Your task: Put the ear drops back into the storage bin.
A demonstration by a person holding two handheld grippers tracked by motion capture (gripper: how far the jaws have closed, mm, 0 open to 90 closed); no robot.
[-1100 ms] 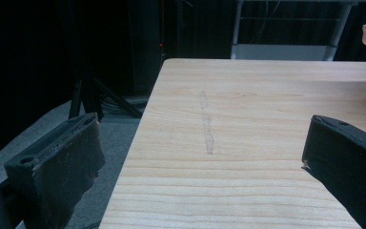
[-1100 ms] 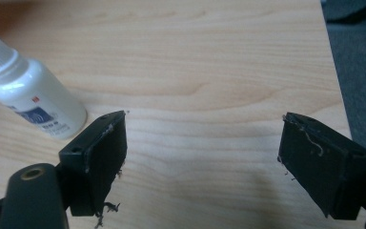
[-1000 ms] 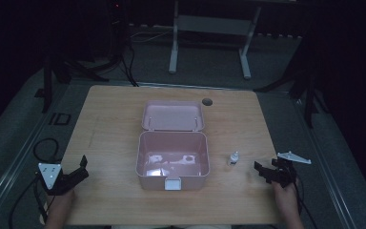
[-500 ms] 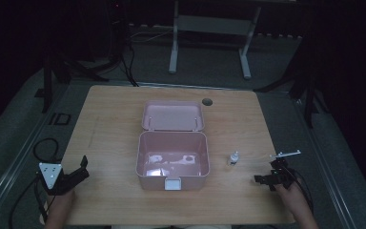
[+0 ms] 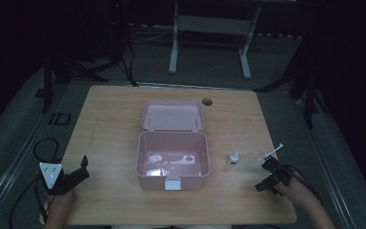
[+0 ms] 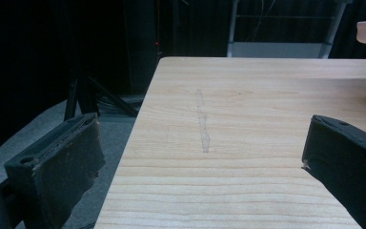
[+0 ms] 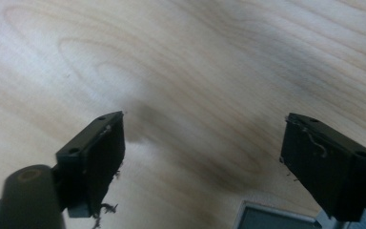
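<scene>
At the table's right edge our right gripper (image 5: 268, 175) hangs over bare wood, its jaws spread wide after just opening further, with nothing between them; the right gripper view looks down through the gap at blurred wood grain. Just beyond its tips lies a thin white stick (image 5: 271, 152), apart from the jaws. A little farther in, a small white bottle (image 5: 234, 157) stands upright between the stick and the pink box (image 5: 172, 177).

That box sits open at the middle of the wooden table (image 5: 114, 124), its lid (image 5: 173, 116) thrown back flat behind it and a white latch (image 5: 172, 183) on the near wall. A few pale pieces lie on the box floor; we cannot tell what they are in this dim light.

Across the table, well apart from all of this, our left gripper (image 5: 78, 171) rests near the front left corner, a grey three-cornered plate (image 5: 50, 173) on top and a cable (image 5: 40, 145) looping off the table's side. Its jaws also stand apart and empty; the left gripper view runs along the bare tabletop (image 6: 248, 124) toward the dark room.
</scene>
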